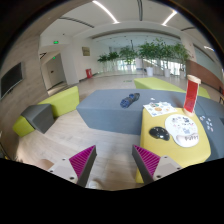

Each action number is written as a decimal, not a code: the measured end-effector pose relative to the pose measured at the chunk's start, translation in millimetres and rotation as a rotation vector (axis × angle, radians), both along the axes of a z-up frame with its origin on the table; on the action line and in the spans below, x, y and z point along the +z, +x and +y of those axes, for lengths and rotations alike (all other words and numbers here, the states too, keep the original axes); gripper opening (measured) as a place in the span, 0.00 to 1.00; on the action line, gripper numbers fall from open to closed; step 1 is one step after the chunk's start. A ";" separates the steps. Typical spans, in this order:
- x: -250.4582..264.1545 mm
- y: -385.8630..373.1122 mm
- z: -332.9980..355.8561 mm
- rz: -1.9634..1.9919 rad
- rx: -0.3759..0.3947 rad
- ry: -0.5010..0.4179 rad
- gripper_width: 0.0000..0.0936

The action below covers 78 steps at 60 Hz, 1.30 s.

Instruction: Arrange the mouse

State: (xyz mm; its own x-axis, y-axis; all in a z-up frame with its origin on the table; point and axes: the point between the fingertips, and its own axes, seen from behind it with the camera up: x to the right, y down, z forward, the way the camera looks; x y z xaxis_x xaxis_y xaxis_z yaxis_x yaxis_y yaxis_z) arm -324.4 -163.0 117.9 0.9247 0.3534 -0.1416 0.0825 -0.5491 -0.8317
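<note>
A black mouse (159, 132) lies on the yellow table (152, 120), ahead and to the right of my fingers, next to a white patterned mat (184, 126). My gripper (112, 160) is open and empty, held above the wooden floor, left of the table's near end. Its magenta pads (82, 160) stand wide apart with only floor between them.
A red upright box (191, 93) and a white patterned plate (160, 107) stand further along the table. A grey carpet (108, 110) with a dark object (130, 100) on it lies beyond. A yellow-green bench (55, 105) runs at the left. Potted plants stand far back.
</note>
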 end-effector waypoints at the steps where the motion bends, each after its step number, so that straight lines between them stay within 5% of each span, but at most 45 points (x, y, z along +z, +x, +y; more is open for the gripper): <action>1: -0.6 2.8 0.7 -0.010 0.000 0.003 0.85; 33: -80.8 154.4 132.8 -0.265 -0.049 0.036 0.84; 58: -116.2 151.4 215.4 -0.171 -0.031 0.035 0.82; 66: -125.1 139.7 230.5 -0.166 -0.003 0.026 0.65; 78: -127.1 139.5 235.1 -0.131 -0.052 -0.004 0.54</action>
